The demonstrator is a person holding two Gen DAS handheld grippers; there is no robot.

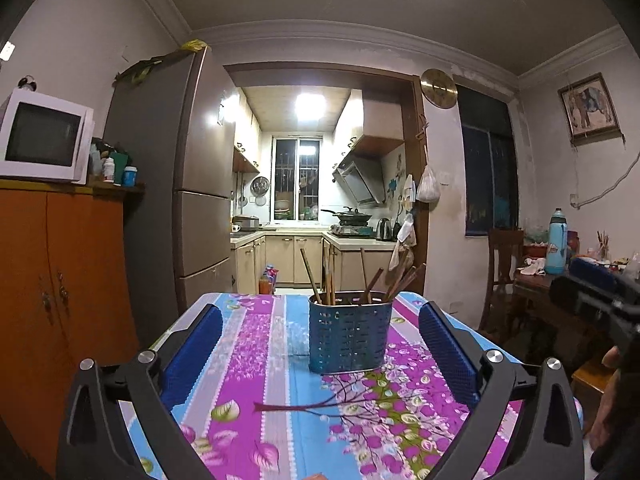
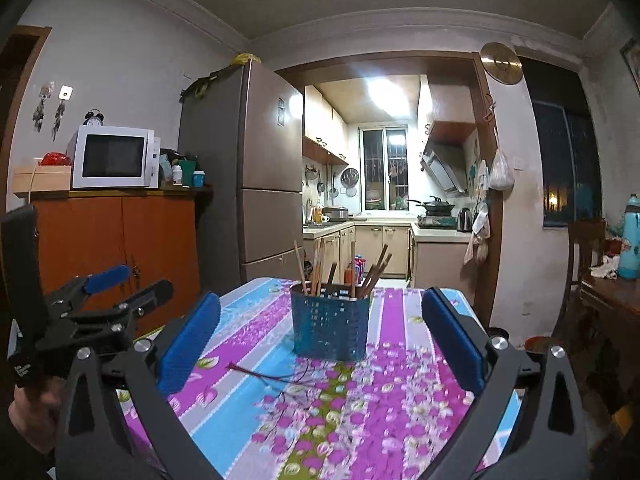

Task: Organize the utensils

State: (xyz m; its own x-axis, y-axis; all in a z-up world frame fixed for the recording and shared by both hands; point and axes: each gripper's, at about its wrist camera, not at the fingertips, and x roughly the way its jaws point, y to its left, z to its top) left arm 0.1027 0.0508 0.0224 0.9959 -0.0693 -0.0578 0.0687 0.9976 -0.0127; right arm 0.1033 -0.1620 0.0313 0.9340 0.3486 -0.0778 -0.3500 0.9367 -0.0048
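A blue perforated utensil holder [image 1: 349,336] stands upright on the floral tablecloth [image 1: 256,344], with several wooden chopsticks [image 1: 328,280] sticking up out of it. My left gripper [image 1: 320,348] is open and empty, its blue pads apart on either side of the holder, a little short of it. In the right wrist view the same holder [image 2: 330,326] with its chopsticks [image 2: 320,266] stands ahead of my right gripper [image 2: 320,340], which is open and empty. The left gripper [image 2: 128,280] also shows at the left there, held above the table's left edge.
An orange cabinet [image 2: 120,248] with a microwave [image 2: 114,157] and a tall fridge [image 2: 248,176] stand to the left. A wooden side table [image 1: 536,284] with a blue bottle [image 1: 557,242] and a chair [image 1: 505,264] stand to the right. The kitchen doorway is straight ahead.
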